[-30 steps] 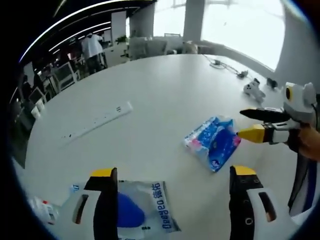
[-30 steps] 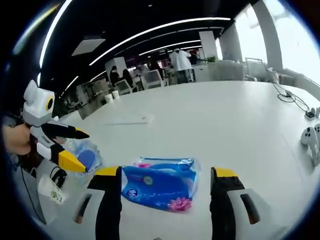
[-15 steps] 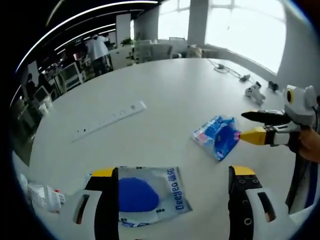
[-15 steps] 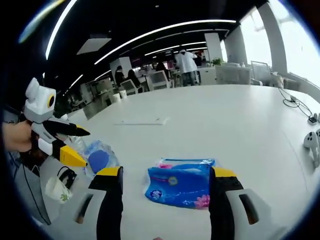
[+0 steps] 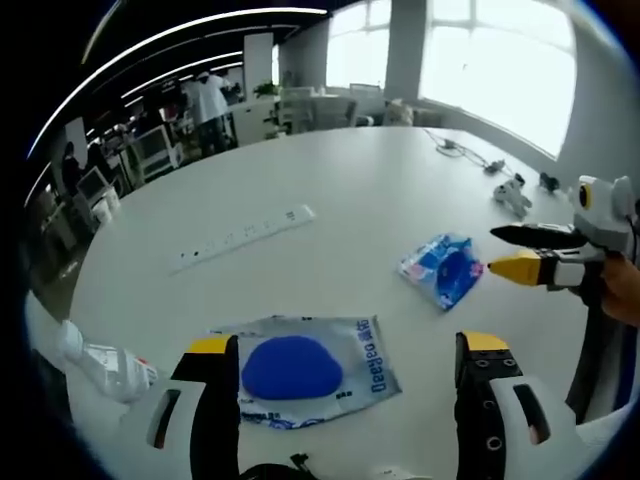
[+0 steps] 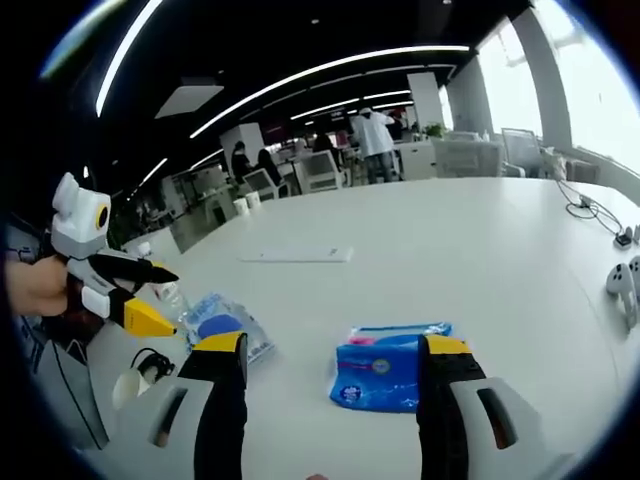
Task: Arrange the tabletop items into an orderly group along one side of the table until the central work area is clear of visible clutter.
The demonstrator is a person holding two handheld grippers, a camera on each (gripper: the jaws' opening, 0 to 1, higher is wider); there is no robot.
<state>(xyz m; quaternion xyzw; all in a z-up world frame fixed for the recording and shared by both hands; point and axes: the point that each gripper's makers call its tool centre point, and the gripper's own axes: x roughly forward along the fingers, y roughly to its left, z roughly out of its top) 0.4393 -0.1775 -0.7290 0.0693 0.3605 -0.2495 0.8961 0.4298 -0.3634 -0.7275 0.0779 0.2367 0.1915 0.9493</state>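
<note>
A clear packet with a blue pad inside (image 5: 305, 368) lies flat on the white table (image 5: 330, 180), just ahead of my left gripper (image 5: 345, 355), whose jaws stand open around nothing. A blue tissue pack (image 5: 440, 272) lies further right, close to the tips of my right gripper (image 5: 520, 252). In the right gripper view the tissue pack (image 6: 385, 366) sits between the open jaws of my right gripper (image 6: 333, 352), slightly ahead. The clear packet (image 6: 225, 328) lies left of it, near my left gripper (image 6: 150, 298).
A white power strip (image 5: 240, 235) lies mid-table, seen also as the power strip (image 6: 296, 256). A small bottle (image 5: 105, 362) lies at the near left edge. A white controller (image 5: 512, 192) and cables (image 5: 455, 148) sit far right. A small white cup (image 6: 135, 385) stands by the table edge. People stand in the background.
Both cameras pulled back from the table: the clear packet and the tissue pack now sit further ahead of the jaws. Nothing on the table has moved. Both grippers stayed open.
</note>
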